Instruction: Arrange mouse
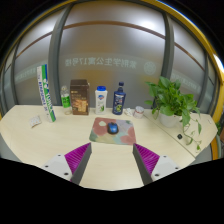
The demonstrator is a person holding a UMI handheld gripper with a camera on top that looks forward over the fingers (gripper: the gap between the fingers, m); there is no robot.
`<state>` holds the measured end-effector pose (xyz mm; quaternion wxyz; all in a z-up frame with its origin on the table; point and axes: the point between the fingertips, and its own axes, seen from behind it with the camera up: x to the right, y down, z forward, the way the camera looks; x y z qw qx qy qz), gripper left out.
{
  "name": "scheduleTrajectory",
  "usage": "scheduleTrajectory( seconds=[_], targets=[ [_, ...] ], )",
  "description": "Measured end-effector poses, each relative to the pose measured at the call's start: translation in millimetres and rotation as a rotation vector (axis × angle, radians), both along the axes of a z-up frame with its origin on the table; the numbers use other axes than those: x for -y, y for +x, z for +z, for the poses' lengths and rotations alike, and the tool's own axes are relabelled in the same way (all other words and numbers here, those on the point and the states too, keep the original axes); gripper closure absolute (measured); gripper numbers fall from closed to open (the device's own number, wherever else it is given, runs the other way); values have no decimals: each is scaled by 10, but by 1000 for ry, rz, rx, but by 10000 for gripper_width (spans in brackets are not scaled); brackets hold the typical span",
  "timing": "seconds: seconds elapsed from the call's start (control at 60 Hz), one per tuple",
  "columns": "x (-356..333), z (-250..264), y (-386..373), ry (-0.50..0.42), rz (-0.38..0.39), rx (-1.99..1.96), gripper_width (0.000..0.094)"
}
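Note:
A dark mouse (pixel 113 128) sits on a small colourful mouse mat (pixel 110 132) in the middle of the pale table (pixel 45 140), just ahead of my fingers. My gripper (pixel 111 160) is open and empty, its two purple pads (pixel 79 157) spread wide apart over bare table. The mouse lies beyond the fingertips, centred between them, with a gap to both.
Behind the mat stand a green bottle (pixel 66 99), a brown box (pixel 80 97), a white bottle (pixel 101 99) and a dark blue bottle (pixel 120 99). A potted green plant (pixel 174 101) stands at the right. A green-and-white box (pixel 44 85) stands at the left. Glass wall behind.

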<state>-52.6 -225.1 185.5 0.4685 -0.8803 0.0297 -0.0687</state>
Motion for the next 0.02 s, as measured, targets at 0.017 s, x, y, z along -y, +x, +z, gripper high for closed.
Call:
scheduleTrajectory(
  seconds=[0.017],
  targets=[
    [3,10,-8,2,1,-2,82]
  ],
)
